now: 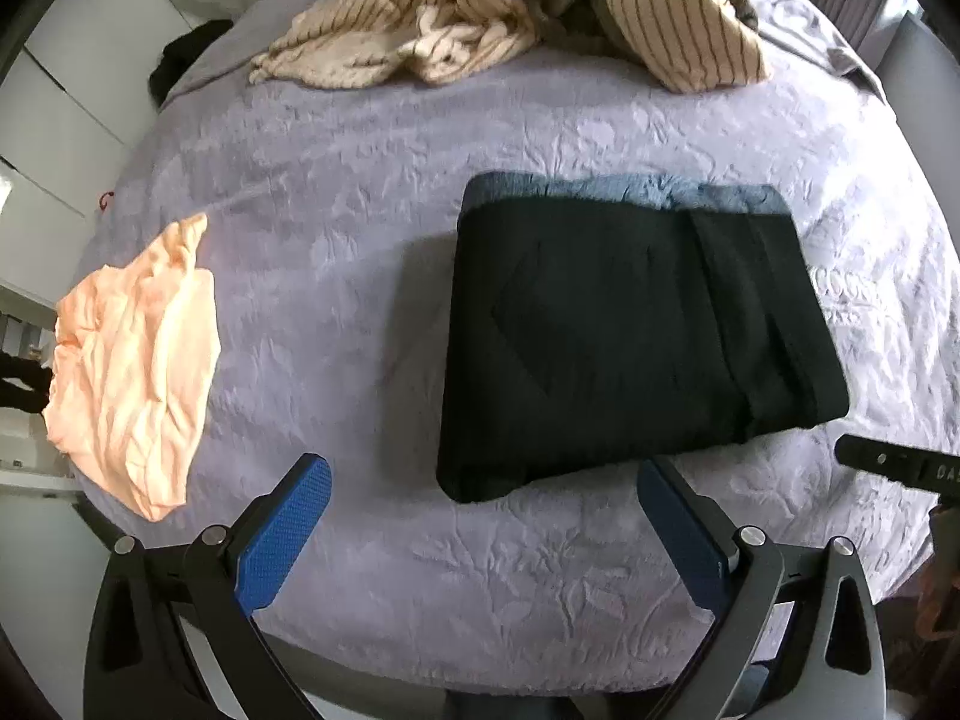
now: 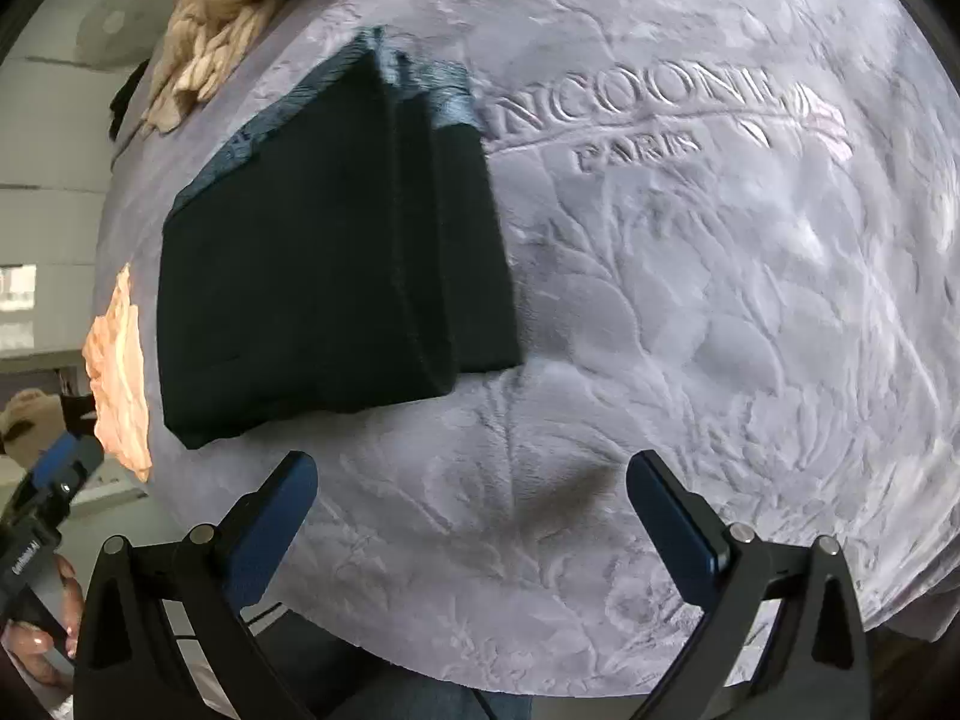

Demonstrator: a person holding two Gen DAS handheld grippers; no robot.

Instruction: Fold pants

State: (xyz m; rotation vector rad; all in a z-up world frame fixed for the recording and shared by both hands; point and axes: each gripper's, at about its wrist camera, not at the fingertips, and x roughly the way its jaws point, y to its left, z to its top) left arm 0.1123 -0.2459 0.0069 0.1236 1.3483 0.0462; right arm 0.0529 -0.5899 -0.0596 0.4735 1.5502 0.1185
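Your left gripper (image 1: 483,489) hangs with its blue-padded jaws spread wide and nothing between them, poised over the lavender bedspread (image 1: 336,192) just short of the near edge of the pants (image 1: 624,324). Your right gripper (image 2: 471,483) is likewise parted and empty, over bare embossed blanket, with the pants ahead and to its left, not touching either finger.

The pants lie flat on the bedspread as a compact black rectangle, already folded into stacked layers. In the left wrist view a strip of grey-blue fabric (image 1: 636,189) peeks out along their far edge, and a folded band runs down their right side. From the right wrist view the same bundle (image 2: 336,264) shows that band as a doubled edge, with the grey-blue strip at the far end.

To the left of the pants, well apart from them, you have a crumpled peach garment (image 1: 135,360) lying near the bed's edge; the right camera catches only a sliver of it (image 2: 117,372). At the far side of the bed sits a heap of beige striped cloth (image 1: 498,18), rumpled and well clear of the pants. Right of the pants, raised lettering (image 2: 648,114) is pressed into the bedspread, with "PARIS" legible beneath a longer word. The tip of your other tool pokes into each view at the side.
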